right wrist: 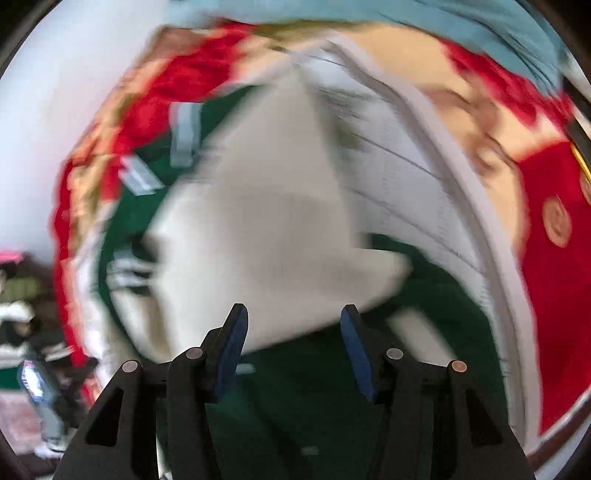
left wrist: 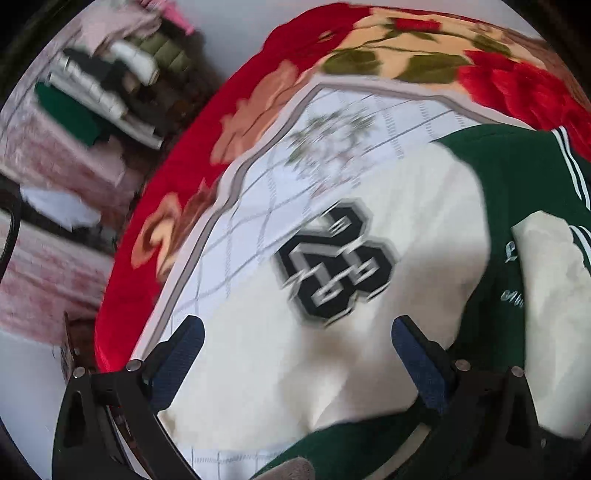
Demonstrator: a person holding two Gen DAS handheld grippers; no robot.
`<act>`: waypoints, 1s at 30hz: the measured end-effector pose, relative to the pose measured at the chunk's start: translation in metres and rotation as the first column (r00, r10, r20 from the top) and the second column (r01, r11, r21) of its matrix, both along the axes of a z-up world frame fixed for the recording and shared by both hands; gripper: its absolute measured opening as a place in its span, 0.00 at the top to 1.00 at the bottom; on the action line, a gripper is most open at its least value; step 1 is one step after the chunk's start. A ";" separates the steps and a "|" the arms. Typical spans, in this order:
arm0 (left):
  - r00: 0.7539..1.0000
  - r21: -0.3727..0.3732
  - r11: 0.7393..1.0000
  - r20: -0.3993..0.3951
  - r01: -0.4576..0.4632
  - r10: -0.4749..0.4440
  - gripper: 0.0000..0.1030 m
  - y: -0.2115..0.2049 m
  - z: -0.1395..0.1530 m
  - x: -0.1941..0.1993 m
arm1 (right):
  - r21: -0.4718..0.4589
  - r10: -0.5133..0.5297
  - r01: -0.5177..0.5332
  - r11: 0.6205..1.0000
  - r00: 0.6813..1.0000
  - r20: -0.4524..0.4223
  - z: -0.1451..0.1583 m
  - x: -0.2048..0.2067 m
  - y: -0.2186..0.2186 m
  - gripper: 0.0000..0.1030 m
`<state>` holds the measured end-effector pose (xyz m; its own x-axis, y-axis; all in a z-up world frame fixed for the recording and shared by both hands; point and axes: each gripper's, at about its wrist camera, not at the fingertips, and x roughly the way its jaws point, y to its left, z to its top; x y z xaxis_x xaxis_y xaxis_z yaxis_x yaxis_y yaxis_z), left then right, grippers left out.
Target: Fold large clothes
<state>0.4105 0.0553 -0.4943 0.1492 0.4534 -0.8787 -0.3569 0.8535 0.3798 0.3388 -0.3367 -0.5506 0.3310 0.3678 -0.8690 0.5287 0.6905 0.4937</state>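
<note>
A green and cream varsity jacket [left wrist: 517, 166] lies spread on the bed. Its cream sleeve carries a black number patch [left wrist: 334, 260] in the middle of the left wrist view. My left gripper [left wrist: 297, 325] hovers over that cream sleeve, open wide, with nothing pressed between its blue pads. The right wrist view is blurred by motion. There the cream sleeve [right wrist: 258, 221] lies across the green body [right wrist: 314, 387]. My right gripper [right wrist: 294, 311] sits just above the sleeve's near edge. Its jaws stand partly apart and grip no cloth.
Under the jacket is a white checked sheet [left wrist: 258, 206] on a red floral blanket [left wrist: 177, 155]. A pile of folded clothes [left wrist: 103, 92] lies beyond the bed's left edge. A light blue cloth [right wrist: 406, 18] runs along the far side, and more clothes [right wrist: 29, 332] sit at lower left.
</note>
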 end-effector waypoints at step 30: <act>0.863 -0.479 0.722 -0.196 -0.499 0.466 0.00 0.173 -0.041 -0.222 | -0.166 0.550 -0.532 0.830 0.831 0.088 0.015 0.080 0.243 0.41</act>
